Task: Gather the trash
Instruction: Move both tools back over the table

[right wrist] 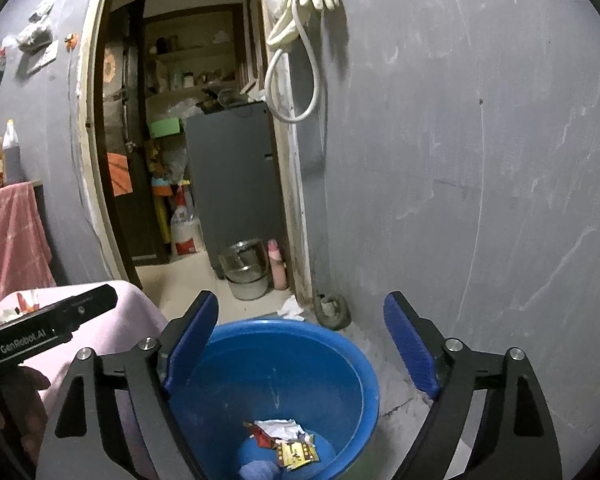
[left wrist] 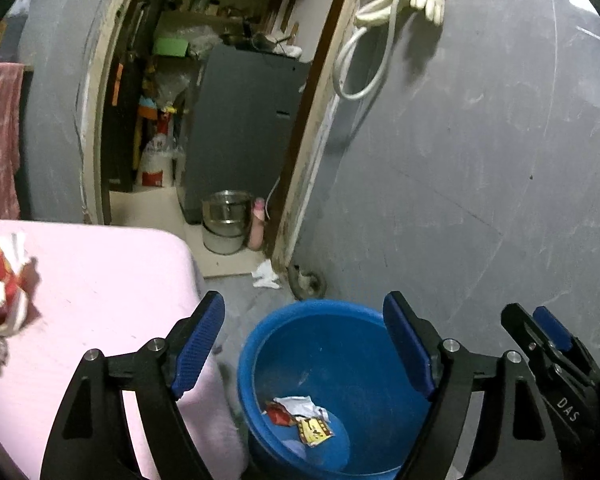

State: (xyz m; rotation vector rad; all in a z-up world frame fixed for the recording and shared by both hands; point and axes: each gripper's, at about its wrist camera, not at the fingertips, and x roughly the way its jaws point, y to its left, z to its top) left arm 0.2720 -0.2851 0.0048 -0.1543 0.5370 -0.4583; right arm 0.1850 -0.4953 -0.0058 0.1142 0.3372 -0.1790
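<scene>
— Where do we look from?
— Both wrists, close above the blue bucket (left wrist: 332, 364), angled down and facing the doorway (left wrist: 204, 120).
— Shared?
— We both see bucket, doorway, grey wall (right wrist: 480, 160).

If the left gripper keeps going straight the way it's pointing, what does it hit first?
Probably the blue bucket: the open, empty left gripper aims over its rim. Depth is unclear, so it might instead pass over onto the floor beyond.

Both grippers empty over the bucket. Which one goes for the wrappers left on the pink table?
Left, probably. The left gripper hangs open beside the pink table, with the wrappers on that side. The right gripper, also open, sits past the blue bucket, farther away.
</scene>
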